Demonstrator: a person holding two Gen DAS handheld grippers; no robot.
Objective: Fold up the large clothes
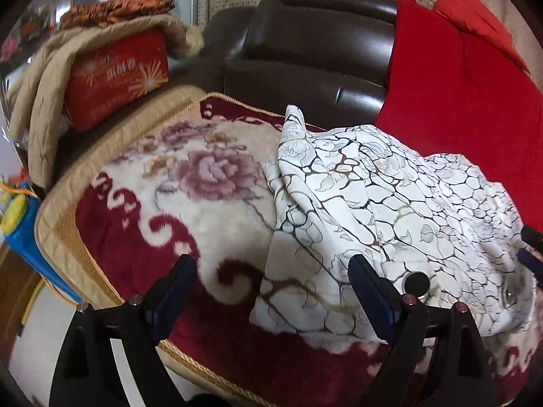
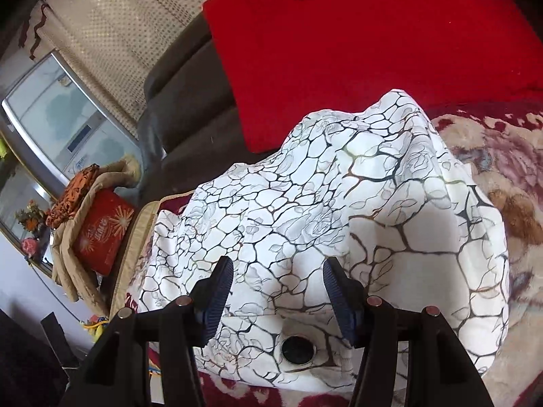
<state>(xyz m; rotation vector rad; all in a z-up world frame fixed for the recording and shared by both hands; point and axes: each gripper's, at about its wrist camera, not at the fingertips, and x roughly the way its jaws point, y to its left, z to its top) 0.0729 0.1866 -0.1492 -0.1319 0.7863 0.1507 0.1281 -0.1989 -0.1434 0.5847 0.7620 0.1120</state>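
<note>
Jaws of both grippers, left (image 1: 273,274) and right (image 2: 277,278), agape, apparently just above the crumpled white garment (image 2: 339,203).

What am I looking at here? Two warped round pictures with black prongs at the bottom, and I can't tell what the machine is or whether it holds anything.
There is no robot: a person carries a two-finger gripper in each hand, each with a wide-angle camera looking along its fingers. One picture is from the left gripper, the other from the right gripper. The prongs are their blue-padded fingers. Both look down on a white garment with dark crackle lines and large buttons, crumpled on a floral blanket on a dark sofa, beside a red cloth. Both grippers are open and hold nothing.
</note>
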